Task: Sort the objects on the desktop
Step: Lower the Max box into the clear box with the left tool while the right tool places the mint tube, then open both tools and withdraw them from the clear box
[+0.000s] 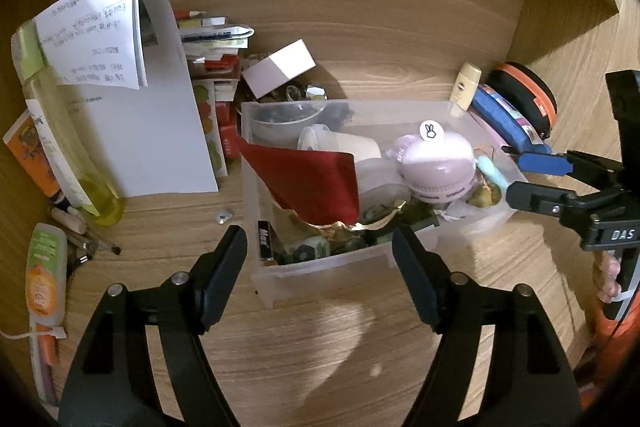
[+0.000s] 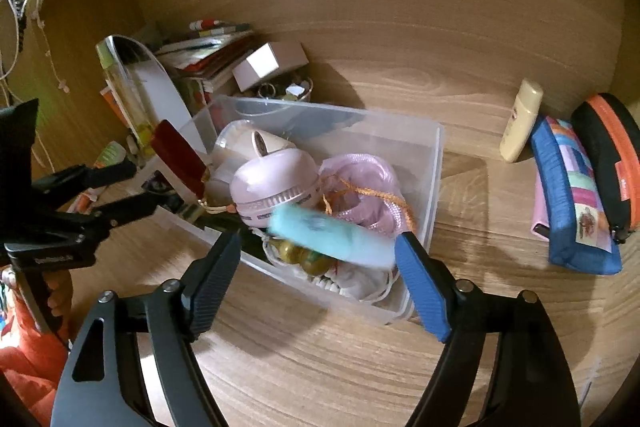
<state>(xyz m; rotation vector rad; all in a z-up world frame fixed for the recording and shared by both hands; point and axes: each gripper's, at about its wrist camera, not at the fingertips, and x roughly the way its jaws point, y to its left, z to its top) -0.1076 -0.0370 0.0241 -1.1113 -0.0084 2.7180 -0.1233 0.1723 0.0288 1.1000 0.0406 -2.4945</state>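
Note:
A clear plastic bin (image 1: 320, 273) (image 2: 434, 163) stands on the wooden desk, full of small things: a red pouch (image 1: 308, 183), a round lilac gadget (image 1: 436, 163) (image 2: 276, 183), a pink drawstring bag (image 2: 368, 187), and a blurred light-blue tube (image 2: 332, 235) above its near corner. My left gripper (image 1: 320, 251) is open and empty at the bin's near wall. My right gripper (image 2: 318, 259) is open, the tube between its fingertips and apart from the left one; it also shows in the left wrist view (image 1: 516, 179) at the bin's right end.
Left of the bin lie white papers (image 1: 152, 131), a yellow-green bottle (image 1: 68, 147), tubes (image 1: 46, 275) and stacked books (image 1: 216, 39). A white box (image 1: 280, 67) sits behind. To the right are a cream bottle (image 2: 522, 121), a blue pencil case (image 2: 572, 203) and an orange-black case (image 2: 616, 163).

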